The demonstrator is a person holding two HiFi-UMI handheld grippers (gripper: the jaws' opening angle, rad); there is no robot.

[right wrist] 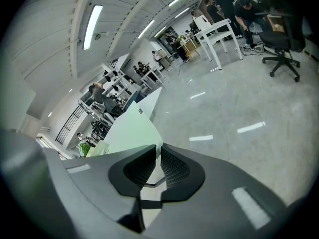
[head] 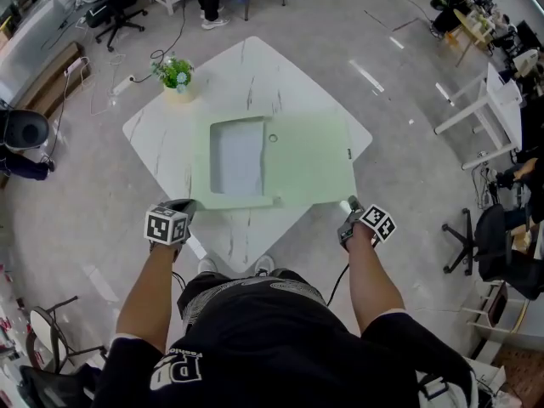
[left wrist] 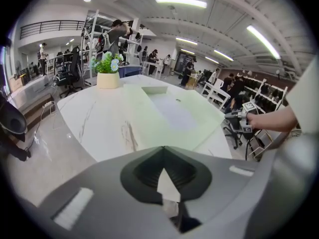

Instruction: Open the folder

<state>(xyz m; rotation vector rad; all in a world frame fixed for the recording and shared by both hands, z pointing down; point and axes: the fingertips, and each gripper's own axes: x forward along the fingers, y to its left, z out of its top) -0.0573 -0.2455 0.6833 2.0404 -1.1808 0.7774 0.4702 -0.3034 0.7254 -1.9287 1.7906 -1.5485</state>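
A pale green folder [head: 308, 161] lies spread flat on the white marble table [head: 246, 66], with a white sheet [head: 236, 155] in its left half. My right gripper [head: 348, 206] is at the folder's near right corner. In the right gripper view its jaws [right wrist: 158, 148] stand a narrow gap apart, and the green cover's [right wrist: 130, 128] corner reaches their tips without the pads pressing on it. My left gripper [head: 184, 204] hovers at the table's near left edge, beside the folder. It is shut [left wrist: 162, 151] with nothing in it, facing the folder [left wrist: 149, 108] and sheet [left wrist: 172, 112].
A small potted plant [head: 176, 75] [left wrist: 108, 68] stands near the table's far left corner. Around the table are office chairs [head: 115, 11] [head: 486, 238], white desks [head: 497, 100] and cables on the floor. People stand in the background.
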